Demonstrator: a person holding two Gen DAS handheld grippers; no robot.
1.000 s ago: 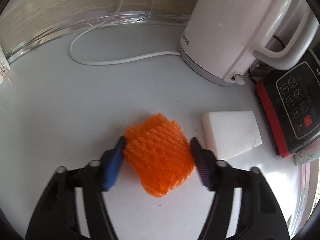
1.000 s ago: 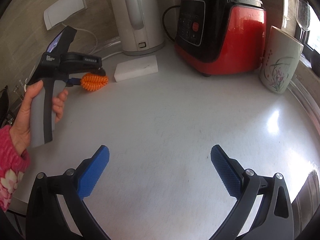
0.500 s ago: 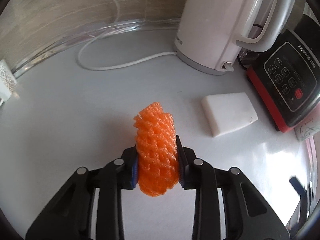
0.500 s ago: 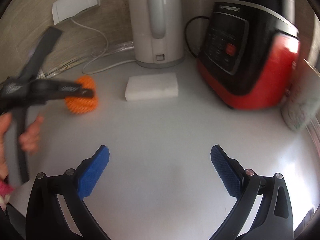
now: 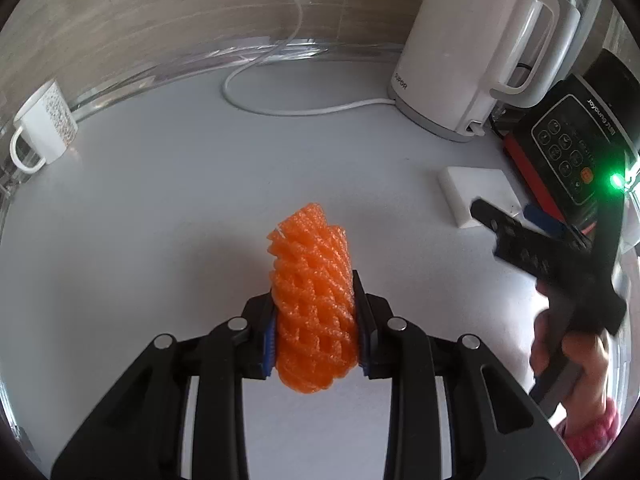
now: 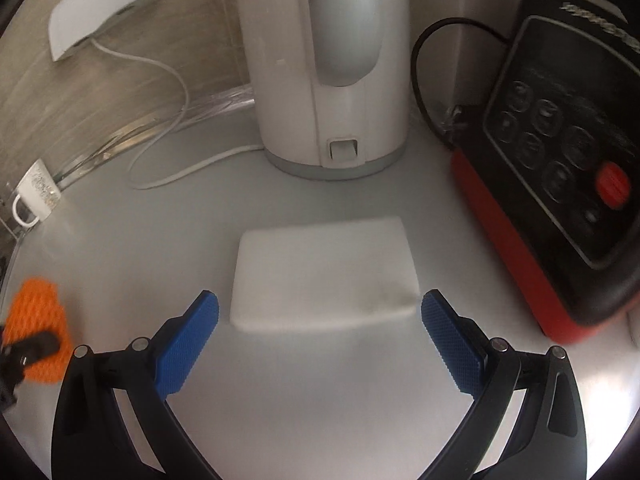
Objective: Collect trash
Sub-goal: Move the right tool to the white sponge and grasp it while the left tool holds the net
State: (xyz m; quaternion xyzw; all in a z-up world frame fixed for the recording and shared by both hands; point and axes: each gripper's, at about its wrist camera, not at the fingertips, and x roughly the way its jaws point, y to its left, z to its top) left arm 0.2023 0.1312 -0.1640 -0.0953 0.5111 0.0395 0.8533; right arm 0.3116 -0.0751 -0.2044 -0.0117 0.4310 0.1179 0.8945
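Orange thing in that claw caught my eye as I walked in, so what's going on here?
A person is clearing trash off a white counter with two handheld claws. The left claw is shut on an orange foam net, squeezing it flat. The right claw is open, its pads either side of a white foam block lying before the kettle, not gripping it.

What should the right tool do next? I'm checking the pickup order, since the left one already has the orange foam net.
Probably ease the right tool forward a little and close on the white foam block. Its jaws are open, roughly as wide as the block, which lies flat just ahead of the tips. The left tool is shut on the orange foam net.
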